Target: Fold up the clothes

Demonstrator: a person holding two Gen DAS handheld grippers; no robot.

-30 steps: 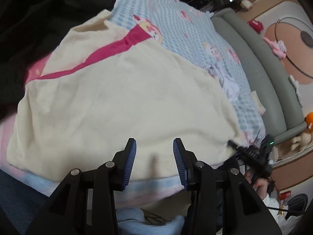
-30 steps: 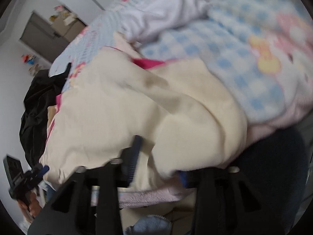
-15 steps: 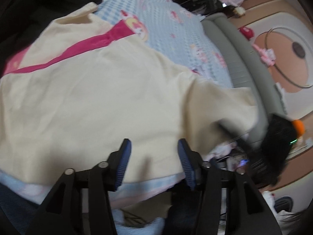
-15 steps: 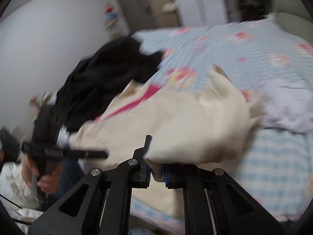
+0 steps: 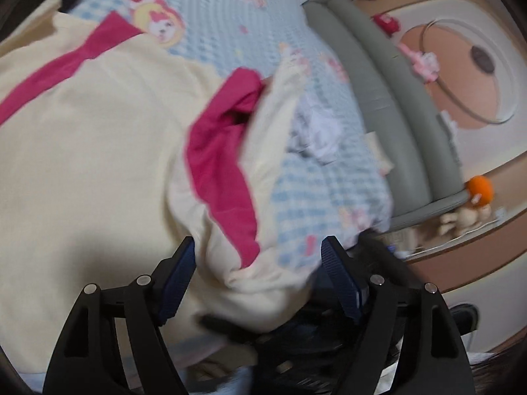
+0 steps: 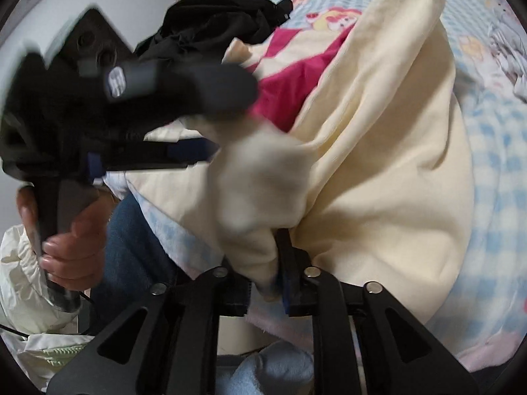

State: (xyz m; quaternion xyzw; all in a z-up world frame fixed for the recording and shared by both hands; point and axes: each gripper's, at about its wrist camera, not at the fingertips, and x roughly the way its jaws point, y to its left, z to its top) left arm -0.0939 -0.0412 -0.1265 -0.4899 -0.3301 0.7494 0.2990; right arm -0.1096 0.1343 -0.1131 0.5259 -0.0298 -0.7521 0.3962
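The left gripper (image 5: 257, 260) has its jaws spreading wide, far wider than a second ago. A bunched fold of the cream garment (image 5: 98, 151) sits between the blue pads (image 5: 339, 276), but they do not press on it.

The right gripper (image 6: 266, 283) has its narrow jaws starting to ease apart, with a wad of the same cream cloth still caught between them. From these frames, it looks pinched rather than freed.

Landmark: the cream garment, which lies on the blue checked bedsheet (image 5: 329, 177).

What has changed: a second ago the garment lay spread flat. Now its right side is folded over onto its middle, and a pink panel (image 5: 220, 164) shows on the turned-over flap. The right gripper has carried that edge across and now sits just beside the left gripper, which looms large and blurred in the right wrist view, held by the person's hand (image 6: 72, 243).

Beyond the garment, a black heap of clothing (image 6: 217, 10) lies at its far side. A crumpled white cloth (image 5: 316, 131) rests on the sheet near its folded edge. A grey padded bed rail (image 5: 388, 98) runs well beyond that.

My reading: the first lengthwise fold is nearly laid. Both grippers appear to be letting go, so smoothing or a second fold probably comes next.
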